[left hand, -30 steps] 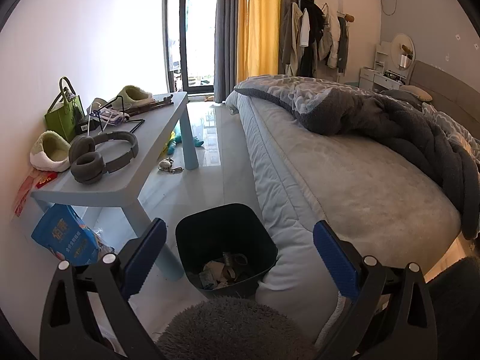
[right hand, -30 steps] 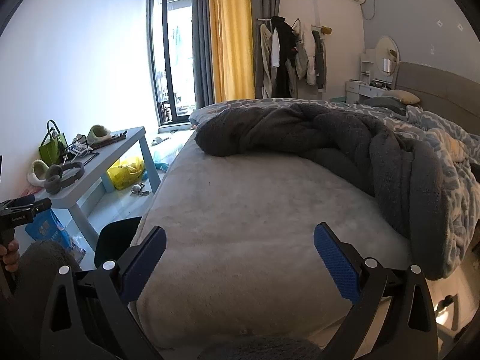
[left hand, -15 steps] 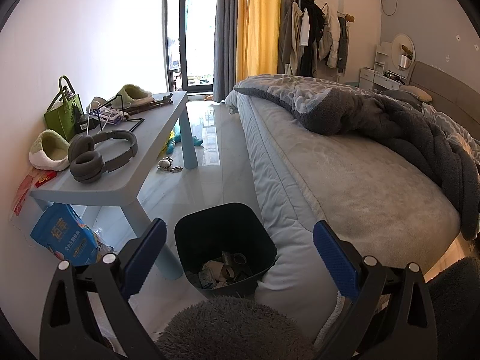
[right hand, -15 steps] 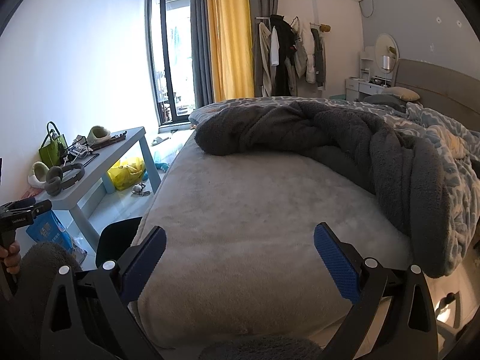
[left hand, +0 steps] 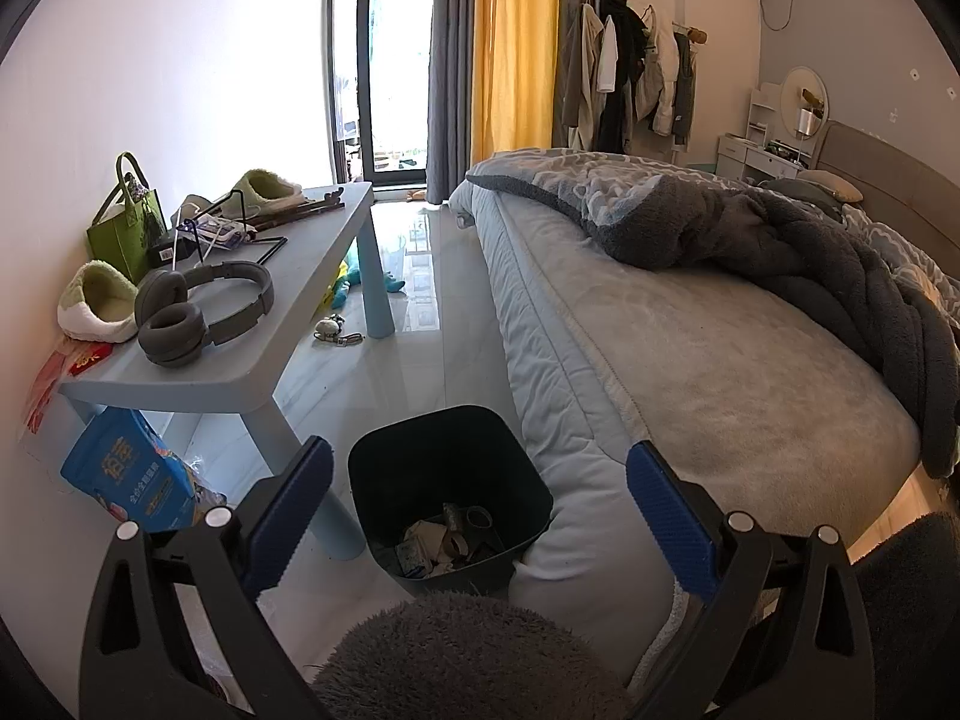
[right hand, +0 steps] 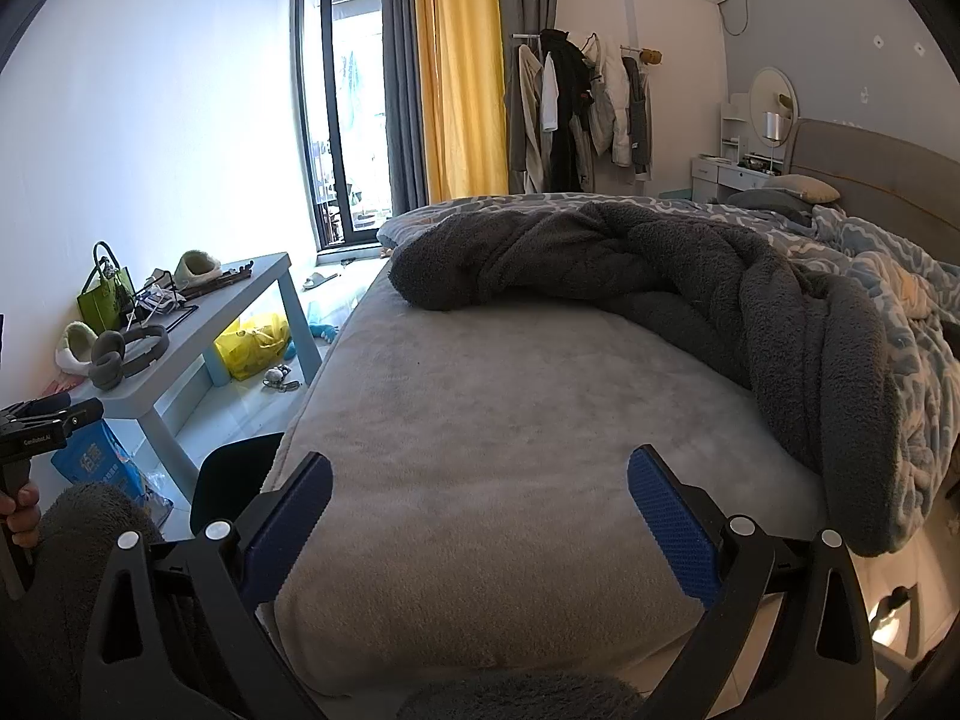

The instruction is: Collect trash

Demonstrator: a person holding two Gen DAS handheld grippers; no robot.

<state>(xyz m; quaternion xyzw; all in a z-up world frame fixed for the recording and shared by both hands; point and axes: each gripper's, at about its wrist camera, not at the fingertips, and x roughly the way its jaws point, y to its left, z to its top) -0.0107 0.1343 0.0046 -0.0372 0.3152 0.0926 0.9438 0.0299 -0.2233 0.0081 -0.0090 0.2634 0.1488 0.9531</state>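
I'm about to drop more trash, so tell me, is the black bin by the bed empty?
No, the black bin already holds crumpled paper and other scraps at its bottom in the left wrist view.

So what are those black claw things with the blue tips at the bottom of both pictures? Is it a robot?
No robot. A person holds a grabber tool in each hand, and each has a camera looking along its two fingers. One picture comes from the left gripper, the other from the right gripper. Both are open and hold nothing. The left one looks down at a black trash bin on the floor beside the bed, with scraps inside. Nearby a blue table carries grey headphones, fuzzy slippers and a green bag. The right one faces the bed and its grey blanket.
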